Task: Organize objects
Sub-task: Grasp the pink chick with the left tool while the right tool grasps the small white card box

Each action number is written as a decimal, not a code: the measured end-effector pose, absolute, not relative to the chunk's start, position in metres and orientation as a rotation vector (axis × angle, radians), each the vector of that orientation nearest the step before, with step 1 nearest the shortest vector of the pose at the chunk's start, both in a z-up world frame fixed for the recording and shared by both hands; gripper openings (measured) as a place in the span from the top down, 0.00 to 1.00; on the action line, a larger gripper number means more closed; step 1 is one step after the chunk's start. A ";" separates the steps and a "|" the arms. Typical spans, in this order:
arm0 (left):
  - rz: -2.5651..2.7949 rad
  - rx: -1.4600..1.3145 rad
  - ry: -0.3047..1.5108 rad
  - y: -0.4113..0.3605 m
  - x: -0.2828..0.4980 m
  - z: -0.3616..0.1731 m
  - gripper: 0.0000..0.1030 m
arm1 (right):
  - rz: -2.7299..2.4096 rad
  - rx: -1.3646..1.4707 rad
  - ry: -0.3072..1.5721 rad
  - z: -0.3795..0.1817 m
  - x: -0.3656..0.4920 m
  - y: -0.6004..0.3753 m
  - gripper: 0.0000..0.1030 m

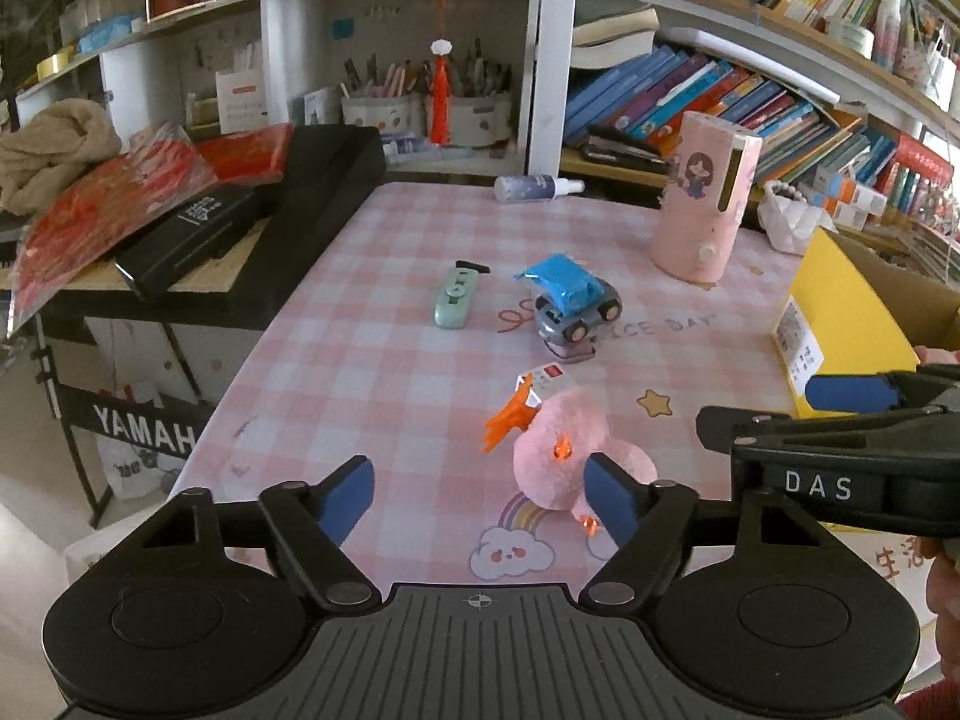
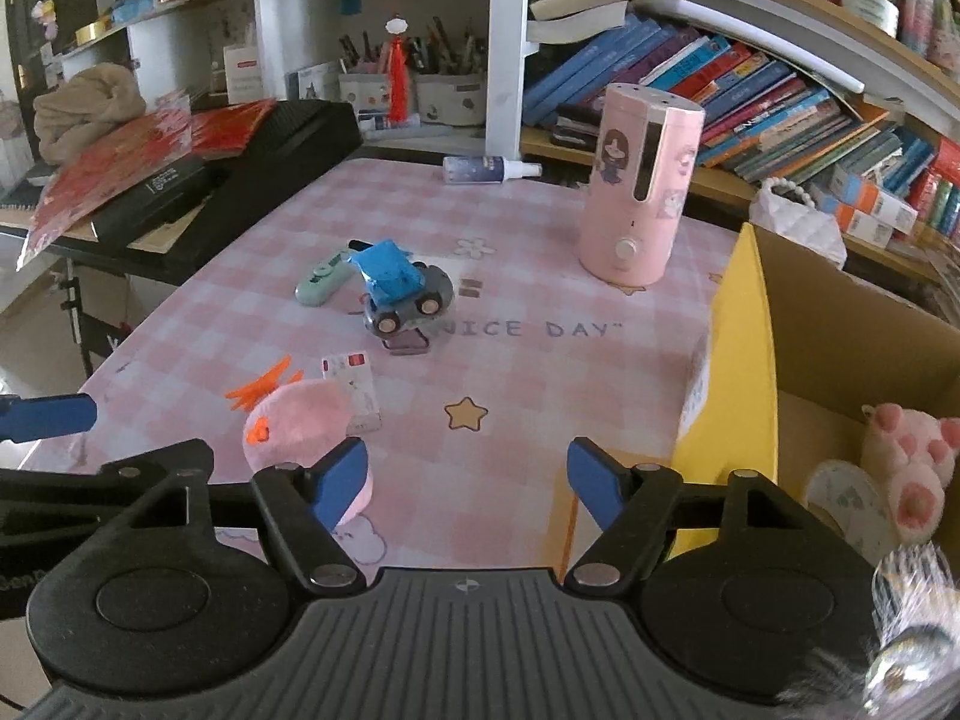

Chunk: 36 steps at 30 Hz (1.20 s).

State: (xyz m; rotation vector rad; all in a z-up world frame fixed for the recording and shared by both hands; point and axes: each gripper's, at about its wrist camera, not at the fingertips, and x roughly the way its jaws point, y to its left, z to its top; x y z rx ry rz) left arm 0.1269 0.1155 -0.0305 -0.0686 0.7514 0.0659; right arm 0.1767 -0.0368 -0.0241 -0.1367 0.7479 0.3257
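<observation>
Two tools, both wide open, holding nothing: left tool (image 1: 480,498) nearer, right tool (image 2: 468,480) beside. Pink plush toy (image 1: 561,456) lying on desk (image 1: 372,360), at one o'clock from left tool, almost touching.

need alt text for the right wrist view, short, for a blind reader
An open right gripper hangs low over a pink checked tablecloth, with a pink plush toy beside its left finger. Farther back sit a grey toy car with a blue packet on it, a mint green case and a pink humidifier; a cardboard box stands right.
</observation>
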 end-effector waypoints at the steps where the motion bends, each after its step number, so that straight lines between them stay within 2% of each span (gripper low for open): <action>1: 0.068 -0.070 0.757 0.116 0.129 -0.031 0.30 | 0.333 -0.140 0.746 -0.024 0.178 -0.035 0.30; 8: 0.025 -0.063 0.790 0.110 0.141 -0.036 0.33 | 0.347 -0.141 0.750 -0.027 0.193 -0.031 0.35; 19: -0.063 -0.137 0.868 0.098 0.188 -0.061 0.27 | 0.330 -0.110 0.679 -0.013 0.214 -0.039 0.35; 24: -0.117 -0.126 0.899 0.085 0.202 -0.072 0.29 | 0.316 -0.110 0.683 -0.014 0.219 -0.044 0.35; 25: -0.126 -0.125 0.906 0.084 0.203 -0.074 0.33 | 0.313 -0.108 0.687 -0.015 0.219 -0.045 0.35; 26: -0.139 -0.126 0.916 0.083 0.205 -0.075 0.44 | 0.310 -0.107 0.691 -0.015 0.220 -0.045 0.35; 34: -0.142 -0.160 0.884 0.102 0.185 -0.061 0.57 | 0.304 -0.087 0.709 -0.019 0.226 -0.042 0.35; 36: -0.093 -0.185 0.871 0.115 0.178 -0.056 0.57 | 0.314 -0.079 0.720 -0.022 0.229 -0.038 0.35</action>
